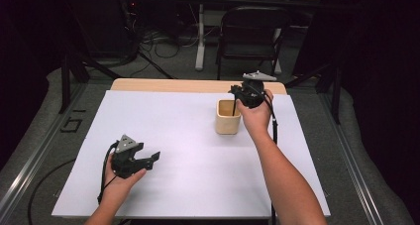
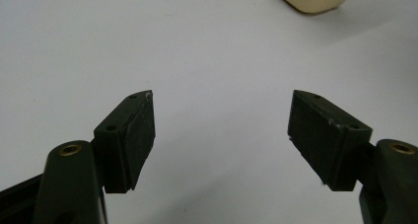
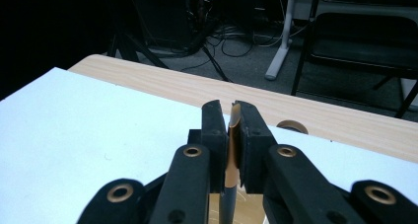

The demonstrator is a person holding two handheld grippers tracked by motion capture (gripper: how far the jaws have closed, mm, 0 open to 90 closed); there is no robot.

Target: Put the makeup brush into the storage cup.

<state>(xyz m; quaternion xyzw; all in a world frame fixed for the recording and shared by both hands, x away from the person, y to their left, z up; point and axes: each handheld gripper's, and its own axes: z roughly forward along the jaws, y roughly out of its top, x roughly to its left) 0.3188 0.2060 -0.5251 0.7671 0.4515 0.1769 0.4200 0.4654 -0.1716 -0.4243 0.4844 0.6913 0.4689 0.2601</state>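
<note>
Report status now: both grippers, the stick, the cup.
Right gripper shut on thin stick, over wooden cup. Left gripper open, empty, low over white sheet. Nothing in the way.

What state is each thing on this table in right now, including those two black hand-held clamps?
Left gripper: jaws wide open, nothing between them, low over the white sheet.
Right gripper: jaws shut on a thin stick, held above the cup.
Thin stick: upright, lower end dipping into the cup.
Wooden cup: upright, open at the top, standing on the sheet.
Folding chair: unfolded, behind the table.
</note>
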